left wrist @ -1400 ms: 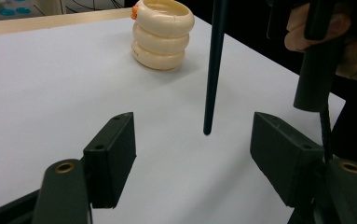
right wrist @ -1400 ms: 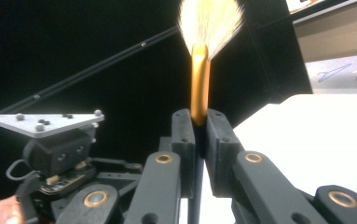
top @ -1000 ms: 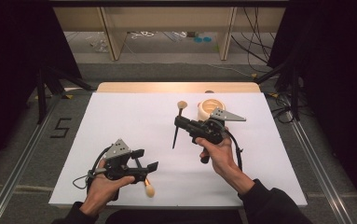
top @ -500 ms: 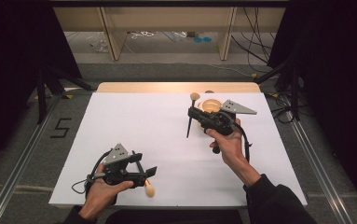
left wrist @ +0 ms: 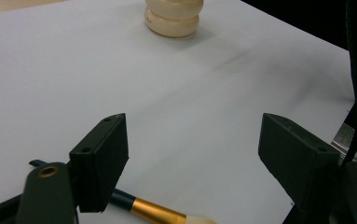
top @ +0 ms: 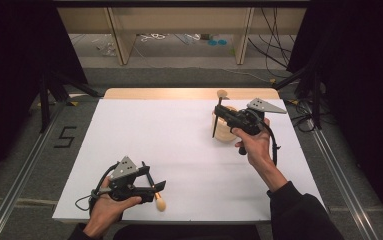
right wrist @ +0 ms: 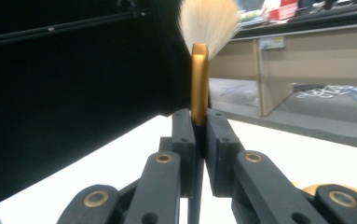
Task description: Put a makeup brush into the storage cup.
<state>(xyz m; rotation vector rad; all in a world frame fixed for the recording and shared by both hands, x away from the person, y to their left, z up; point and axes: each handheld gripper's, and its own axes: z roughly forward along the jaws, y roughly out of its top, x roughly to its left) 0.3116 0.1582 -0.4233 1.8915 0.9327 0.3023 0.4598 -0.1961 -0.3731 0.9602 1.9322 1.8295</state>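
A makeup brush [top: 218, 114] with a gold ferrule [right wrist: 199, 84] and pale bristles [right wrist: 209, 21] stands upright in my right gripper [top: 221, 113], which is shut on its handle. It hangs just above a cream wooden holder [top: 223, 131] at the table's far right. Near the front edge my left gripper [top: 154, 184] stands open, jaws wide apart [left wrist: 195, 140]. Under its jaws a second brush [left wrist: 155, 212] lies flat on the table, dark handle, gold ferrule, white tip [top: 160, 203]. The left gripper view shows the holder [left wrist: 172, 17] far ahead.
A white sheet [top: 169, 135] covers the table, with a bare wooden strip [top: 179, 93] along its far edge. Black stands and cables sit off both sides. Open shelving is beyond the table.
My right gripper has carried the upright brush to the right and farther away, from mid-table to over the holder. The left gripper and the lying brush have hardly moved.
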